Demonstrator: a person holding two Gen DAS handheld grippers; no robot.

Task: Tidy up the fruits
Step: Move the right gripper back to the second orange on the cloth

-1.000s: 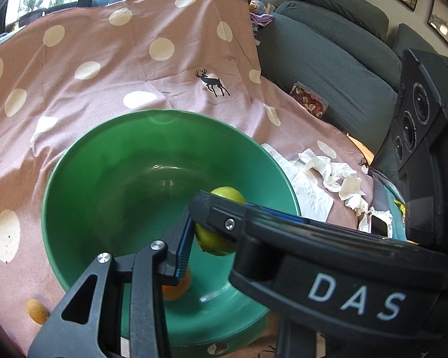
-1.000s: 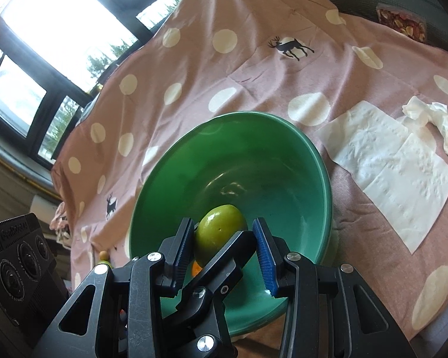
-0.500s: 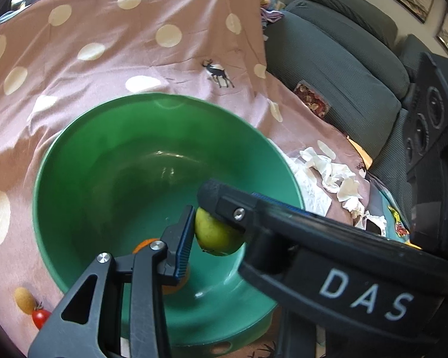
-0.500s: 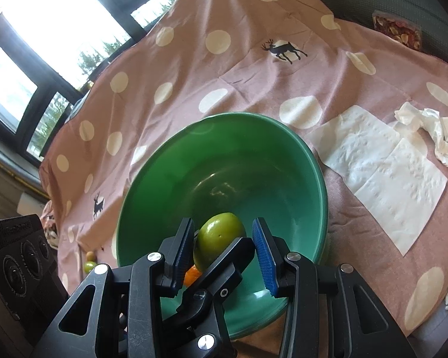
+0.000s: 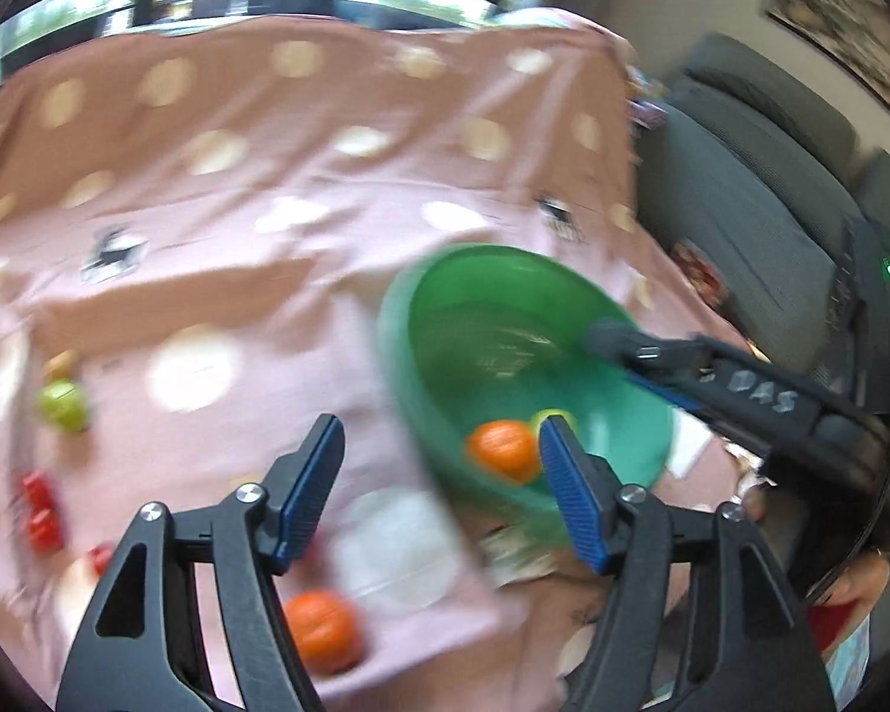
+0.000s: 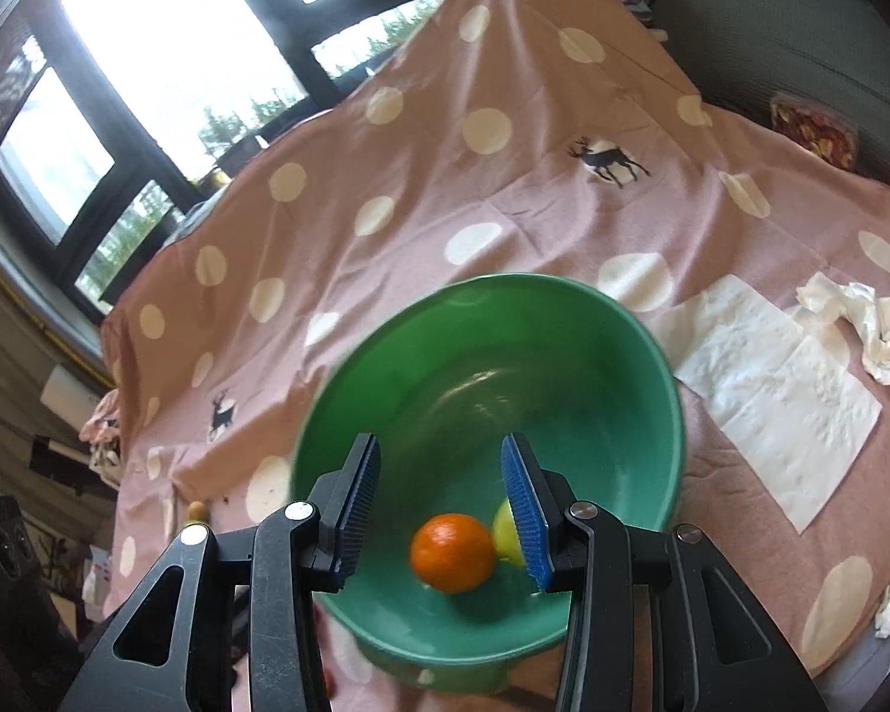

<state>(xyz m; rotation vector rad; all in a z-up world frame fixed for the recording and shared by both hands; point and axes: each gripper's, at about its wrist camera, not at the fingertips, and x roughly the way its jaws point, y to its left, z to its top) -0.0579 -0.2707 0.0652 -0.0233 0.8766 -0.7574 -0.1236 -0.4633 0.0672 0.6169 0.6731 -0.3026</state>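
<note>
The left hand-held gripper (image 5: 442, 489) is nearest in its own blurred view; its jaws are opening and nothing is between the blue pads, only the pink dotted cloth (image 5: 267, 225) far below them. Under its left finger an orange fruit (image 5: 324, 632) lies on the cloth. More to the left lie some red fruits (image 5: 38, 513) and, a bit farther, a green fruit (image 5: 64, 406), all well apart from the bowl. The right hand-held gripper (image 6: 442, 510) stands with its jaws spread over the near part of the green bowl (image 6: 652, 356), and no fruit is pinched between its pads. Inside the bowl, at the bottom, an orange (image 6: 452, 552) lies touching a yellow-green fruit (image 6: 506, 529), which is partly hidden behind the right pad. In the left wrist view the right gripper reaches over the far rim of the bowl. Beside the bowl, to the right, a flat white paper napkin (image 6: 777, 397) lies on the cloth, and crumpled tissues (image 6: 866, 326) lie just after it. Farther away there is a grey sofa (image 6: 801, 18) and, on the left, big windows (image 6: 148, 59) with dark frames.
</note>
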